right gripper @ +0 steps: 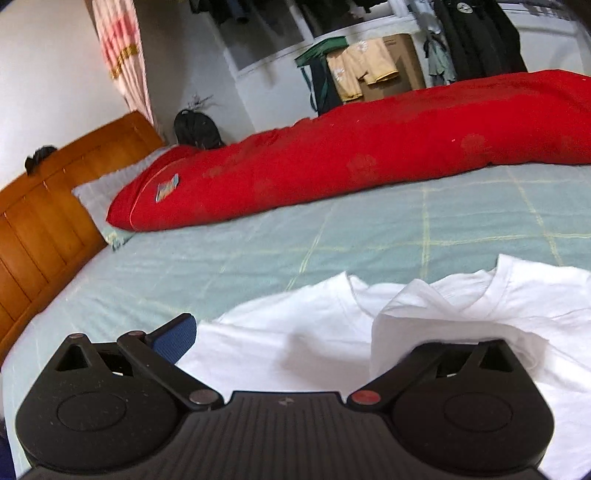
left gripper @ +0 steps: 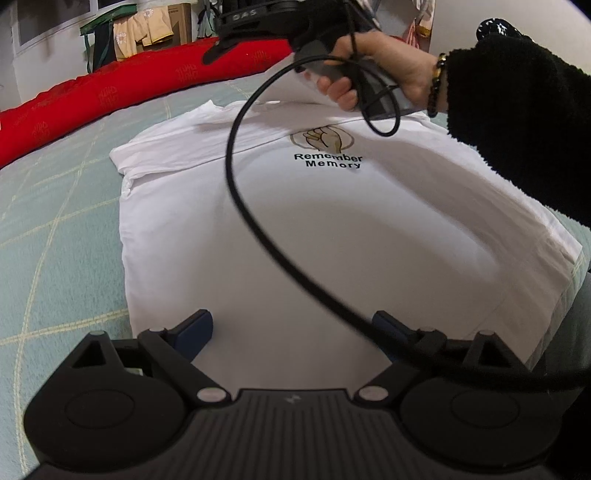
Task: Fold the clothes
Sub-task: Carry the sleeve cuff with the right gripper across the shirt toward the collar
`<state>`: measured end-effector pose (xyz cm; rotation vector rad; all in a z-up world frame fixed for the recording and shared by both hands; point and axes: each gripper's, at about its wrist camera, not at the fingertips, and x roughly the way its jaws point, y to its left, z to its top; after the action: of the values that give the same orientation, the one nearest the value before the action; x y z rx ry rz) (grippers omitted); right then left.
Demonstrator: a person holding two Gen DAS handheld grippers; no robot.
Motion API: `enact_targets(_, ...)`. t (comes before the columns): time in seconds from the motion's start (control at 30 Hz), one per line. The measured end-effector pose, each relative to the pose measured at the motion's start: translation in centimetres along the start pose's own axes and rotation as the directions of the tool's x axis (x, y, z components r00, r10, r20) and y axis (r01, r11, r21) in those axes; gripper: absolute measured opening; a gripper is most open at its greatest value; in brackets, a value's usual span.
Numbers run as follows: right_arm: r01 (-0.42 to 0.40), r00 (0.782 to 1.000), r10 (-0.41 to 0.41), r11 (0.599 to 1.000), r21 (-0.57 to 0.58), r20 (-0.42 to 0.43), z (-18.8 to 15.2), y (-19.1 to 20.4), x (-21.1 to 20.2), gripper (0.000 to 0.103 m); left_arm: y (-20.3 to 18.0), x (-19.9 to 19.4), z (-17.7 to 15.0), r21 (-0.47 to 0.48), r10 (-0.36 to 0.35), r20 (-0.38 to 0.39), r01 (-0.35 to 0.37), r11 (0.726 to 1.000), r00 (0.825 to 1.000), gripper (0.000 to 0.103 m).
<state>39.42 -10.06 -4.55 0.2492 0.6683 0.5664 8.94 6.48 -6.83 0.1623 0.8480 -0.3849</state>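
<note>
A white T-shirt (left gripper: pixel 332 240) printed "Remember Memory" lies flat on the green checked bed sheet (left gripper: pixel 55 240). My left gripper (left gripper: pixel 291 328) hovers open over the shirt's near hem, with nothing between its blue pads. At the far end a hand (left gripper: pixel 388 70) in a black sleeve holds the right gripper's body (left gripper: pixel 258 18) above the collar area. In the right wrist view the right gripper (right gripper: pixel 295 343) stands wide open over the T-shirt (right gripper: pixel 535 295). A raised flap of white fabric (right gripper: pixel 406 317) drapes over its right finger and hides that pad. The left pad (right gripper: pixel 177 339) is bare.
A black cable (left gripper: pixel 236 184) loops across the shirt from the right gripper. A long red bolster (right gripper: pixel 369 155) lies along the far side of the bed. A wooden headboard (right gripper: pixel 44 221) stands at the left. Clothes and boxes line the wall behind.
</note>
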Motion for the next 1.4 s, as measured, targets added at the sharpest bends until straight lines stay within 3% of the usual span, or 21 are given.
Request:
enact_targets(0.07, -0.012, 1.000, 0.012, 1.000, -0.005, -0.009, 0.0, 0.2, 0.3, 0.103, 0.0, -0.1, -0.1, -0.002, -0.001, 0.002, 0.001, 1.000, 1.000, 0.093)
enact_targets(0.17, 0.054, 0.997, -0.058, 0.996, -0.069, -0.057, -0.2, 1.1, 1.4, 0.103, 0.0, -0.1, -0.2, -0.004, -0.002, 0.003, 0.002, 1.000, 1.000, 0.093)
enact_targets(0.33, 0.166, 0.966, -0.206, 0.957, -0.240, -0.155, -1.4, 2.7, 3.1, 0.103, -0.1, -0.3, -0.4, -0.008, -0.005, 0.009, 0.005, 1.000, 1.000, 0.094)
enact_targets(0.4, 0.170, 0.959, -0.220, 0.951, -0.258, -0.176, -1.8, 2.8, 3.2, 0.103, 0.0, -0.2, -0.3, -0.009, -0.006, 0.011, 0.006, 1.000, 1.000, 0.094)
enact_targets(0.67, 0.112, 0.961, -0.120, 0.993, -0.045, -0.250, -2.8, 0.2, 1.4, 0.103, 0.3, -0.2, -0.5, -0.017, -0.013, 0.022, 0.013, 1.000, 1.000, 0.094)
enact_targets(1.0, -0.005, 0.967, 0.057, 0.979, 0.202, -0.249, -3.6, -3.8, -4.8, 0.103, 0.3, -0.7, -0.6, -0.019, -0.034, 0.028, 0.034, 0.999, 0.999, 0.094)
enact_targets(1.2, 0.036, 0.991, -0.005, 0.972, 0.233, -0.134, -2.4, -7.1, -7.7, 0.103, 0.0, -2.2, -0.4, -0.024, -0.123, 0.067, 0.125, 0.992, 0.990, 0.095)
enact_targets(1.4, 0.072, 0.997, -0.051, 0.920, 0.384, -0.064, -1.5, -11.7, -5.9, 0.103, -0.6, -3.1, 0.2, -0.012, -0.153, 0.101, 0.155, 0.988, 0.983, 0.095)
